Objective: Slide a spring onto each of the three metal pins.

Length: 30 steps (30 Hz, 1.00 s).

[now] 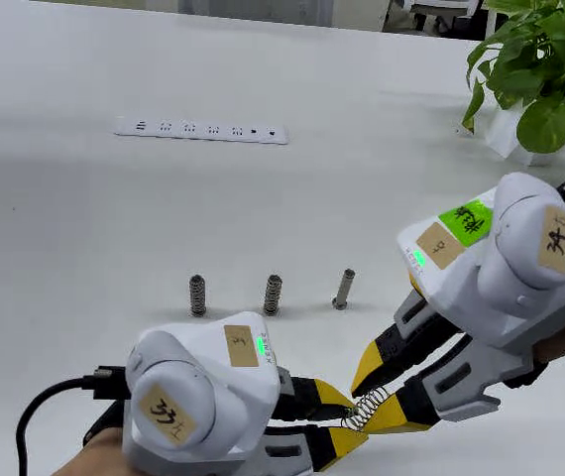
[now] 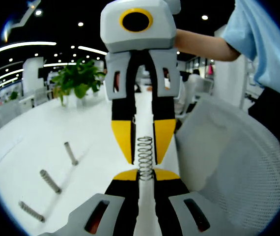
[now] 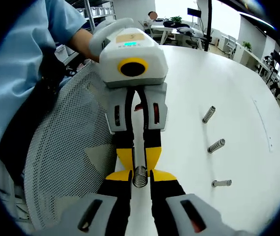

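Three metal pins stand in a row on the white table (image 1: 84,228). The left pin (image 1: 197,295) and middle pin (image 1: 273,294) each wear a spring. The right pin (image 1: 343,289) is bare, also seen as the bare pin (image 2: 71,153) and the bare pin (image 3: 222,183). Near the table's front edge my left gripper (image 1: 350,416) is shut on one end of a loose spring (image 1: 365,408). The spring (image 2: 145,156) reaches out between the yellow tips of my right gripper (image 1: 364,405), which faces it. Those jaws stand open on either side of the spring (image 3: 140,176).
A white power strip (image 1: 201,130) lies further back. A potted green plant (image 1: 535,69) stands at the far right. A black cable (image 1: 40,407) trails from my left gripper. A mesh chair (image 2: 228,162) sits at the near table edge.
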Motion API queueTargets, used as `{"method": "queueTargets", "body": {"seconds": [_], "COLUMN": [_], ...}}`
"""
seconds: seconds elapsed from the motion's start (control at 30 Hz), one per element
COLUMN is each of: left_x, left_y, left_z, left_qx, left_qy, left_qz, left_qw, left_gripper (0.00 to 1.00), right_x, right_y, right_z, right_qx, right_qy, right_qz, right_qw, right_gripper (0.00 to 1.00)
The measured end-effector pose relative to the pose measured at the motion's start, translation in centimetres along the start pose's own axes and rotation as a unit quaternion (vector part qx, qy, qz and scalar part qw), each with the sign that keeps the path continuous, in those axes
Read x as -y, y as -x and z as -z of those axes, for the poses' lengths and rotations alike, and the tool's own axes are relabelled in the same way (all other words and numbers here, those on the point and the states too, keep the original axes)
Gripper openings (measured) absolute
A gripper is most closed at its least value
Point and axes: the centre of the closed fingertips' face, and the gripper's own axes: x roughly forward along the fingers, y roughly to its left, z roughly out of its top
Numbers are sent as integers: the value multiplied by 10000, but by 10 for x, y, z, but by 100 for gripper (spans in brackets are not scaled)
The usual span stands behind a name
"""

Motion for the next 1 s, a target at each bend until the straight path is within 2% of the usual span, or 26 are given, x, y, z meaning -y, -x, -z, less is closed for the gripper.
{"method": "queueTargets", "body": {"seconds": [0.23, 0.83, 1.0], "left_x": [0, 1, -1], "left_y": [-1, -3, -3], "left_z": [-3, -2, -1], "left_qx": [56, 6, 16], "left_qy": [0, -6, -77], "left_qz": [-3, 38, -57], "left_qw": [10000, 10000, 10000], "left_gripper": [10, 10, 10], "right_x": [-2, -2, 0], "right_y": [-1, -3, -4], "right_z": [2, 4, 2], "right_qx": [-52, -180, -211], "right_qy": [-17, -70, -29], "right_qz": [-51, -83, -76], "right_qw": [10000, 9998, 9997], "right_gripper": [15, 12, 12]}}
